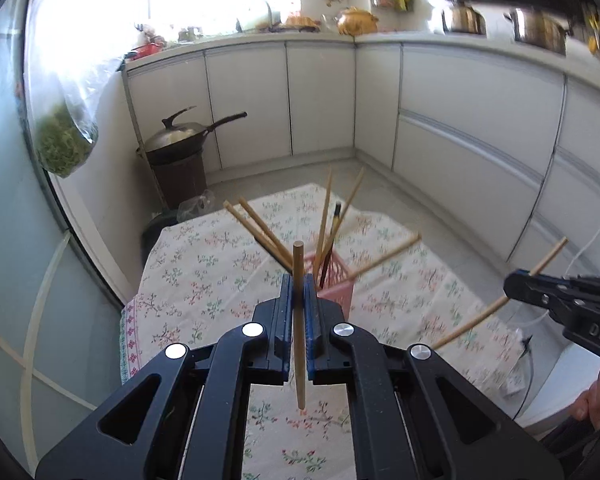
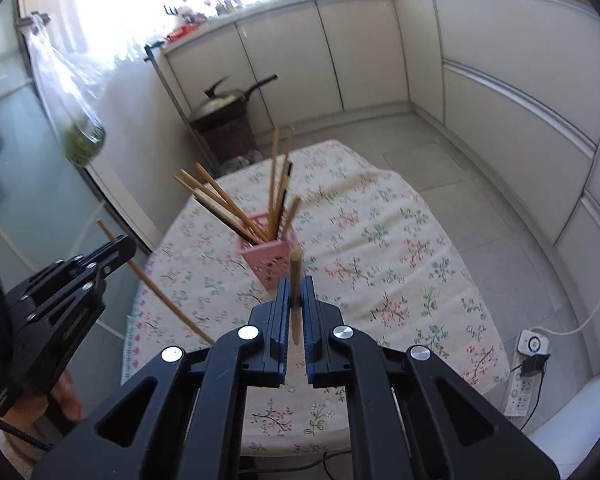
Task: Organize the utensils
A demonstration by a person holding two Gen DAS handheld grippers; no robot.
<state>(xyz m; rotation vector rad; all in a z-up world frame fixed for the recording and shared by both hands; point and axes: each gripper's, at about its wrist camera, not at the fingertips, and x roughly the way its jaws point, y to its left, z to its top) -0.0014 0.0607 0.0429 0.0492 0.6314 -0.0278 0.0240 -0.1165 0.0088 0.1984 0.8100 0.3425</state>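
Both tongs are clamped tight, each on one bamboo chopstick: the left tongs (image 1: 299, 294) pinch theirs (image 1: 299, 320) near the middle, the right tongs (image 2: 296, 300) theirs (image 2: 295, 292) close to its end. The pink holder (image 2: 269, 258) stands on the worktop (image 2: 380, 240) just ahead of both, already bristling with splayed chopsticks (image 2: 224, 204). I'd worry a descending tip strikes those, jams, or tips the light holder over.

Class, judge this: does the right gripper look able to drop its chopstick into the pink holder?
Probably yes: the right gripper holds its chopstick just short of the pink holder, with nothing between.
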